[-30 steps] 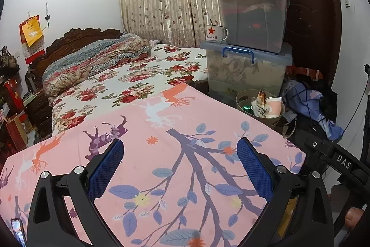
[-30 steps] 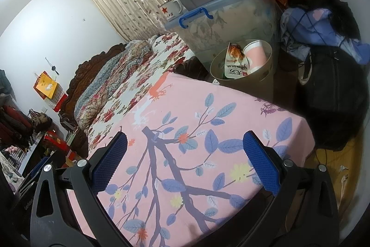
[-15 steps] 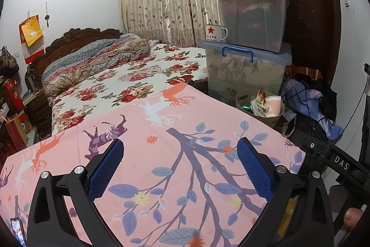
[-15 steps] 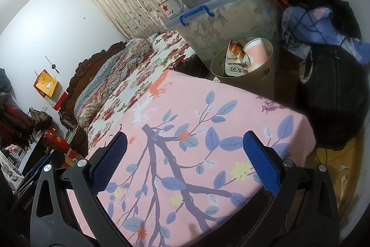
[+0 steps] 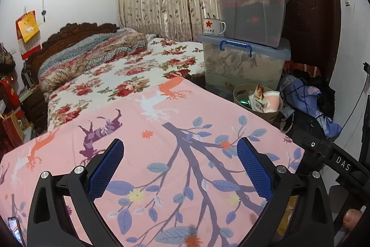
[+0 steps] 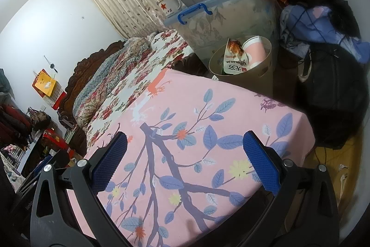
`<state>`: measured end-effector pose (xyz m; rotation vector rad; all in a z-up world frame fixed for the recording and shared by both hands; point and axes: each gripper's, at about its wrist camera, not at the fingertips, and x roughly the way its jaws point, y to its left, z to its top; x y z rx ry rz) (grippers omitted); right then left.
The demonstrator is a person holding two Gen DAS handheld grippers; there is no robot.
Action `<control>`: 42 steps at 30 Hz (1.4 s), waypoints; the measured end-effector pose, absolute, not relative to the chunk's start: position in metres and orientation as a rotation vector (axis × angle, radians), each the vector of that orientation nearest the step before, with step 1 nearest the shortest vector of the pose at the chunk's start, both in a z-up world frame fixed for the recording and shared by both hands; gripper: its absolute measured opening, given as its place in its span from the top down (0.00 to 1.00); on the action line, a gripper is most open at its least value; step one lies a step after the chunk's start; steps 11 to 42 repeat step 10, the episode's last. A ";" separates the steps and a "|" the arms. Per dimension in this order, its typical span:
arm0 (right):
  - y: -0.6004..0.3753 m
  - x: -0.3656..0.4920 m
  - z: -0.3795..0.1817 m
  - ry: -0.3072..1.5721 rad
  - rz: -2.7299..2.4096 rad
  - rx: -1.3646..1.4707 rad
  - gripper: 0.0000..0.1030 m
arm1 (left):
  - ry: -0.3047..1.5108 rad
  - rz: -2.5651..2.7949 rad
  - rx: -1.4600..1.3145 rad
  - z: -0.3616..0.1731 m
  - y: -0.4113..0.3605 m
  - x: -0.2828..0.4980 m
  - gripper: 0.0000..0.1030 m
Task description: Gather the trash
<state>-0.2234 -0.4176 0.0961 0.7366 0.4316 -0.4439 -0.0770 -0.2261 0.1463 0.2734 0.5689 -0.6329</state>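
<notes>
Left wrist view: the left gripper [image 5: 179, 161] is wide, nothing between its blue pads, and it hangs over the pink cloth [image 5: 148, 154] with tree and leaf print that fills the lower half of the frame. At right of centre, past the far edge of the cloth, stands the trash bin [image 5: 240, 94], beige, on the floor. Inside it are a snack wrapper [image 5: 258, 98], a pink paper cup [image 5: 271, 101] and sth green that I cannot identify. Just behind the bin, upper right, is a stack of plastic storage boxes [image 5: 245, 61]; an enamel mug [image 5: 213, 26] with red star stands on the lid of the lowest box. Right of the bin lies a pile of clothes [image 5: 307, 101] and a black bag. In the upper left half is the bed [image 5: 129, 68] with flower sheet, curtains behind it.

Right wrist view: the right gripper [image 6: 185, 156] is also spread wide and empty, over the same cloth near its corner. The bin [image 6: 245, 80] is in the upper right centre, close to the cloth edge, btw the boxes [image 6: 222, 15] and a black bag [image 6: 335, 94]. Wrapper [image 6: 234, 57] and cup [image 6: 255, 50] stick up above the rim.
</notes>
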 end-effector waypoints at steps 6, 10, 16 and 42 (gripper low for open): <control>-0.418 -0.224 0.093 0.429 -0.448 0.739 0.04 | 0.569 -0.630 0.267 0.146 -0.226 -0.079 0.08; -0.418 -0.223 0.093 0.431 -0.447 0.739 0.04 | 0.579 -0.631 0.268 0.144 -0.226 -0.077 0.08; -0.418 -0.223 0.093 0.431 -0.447 0.739 0.04 | 0.579 -0.631 0.268 0.144 -0.226 -0.077 0.08; -0.418 -0.223 0.093 0.431 -0.447 0.739 0.04 | 0.579 -0.631 0.268 0.144 -0.226 -0.077 0.08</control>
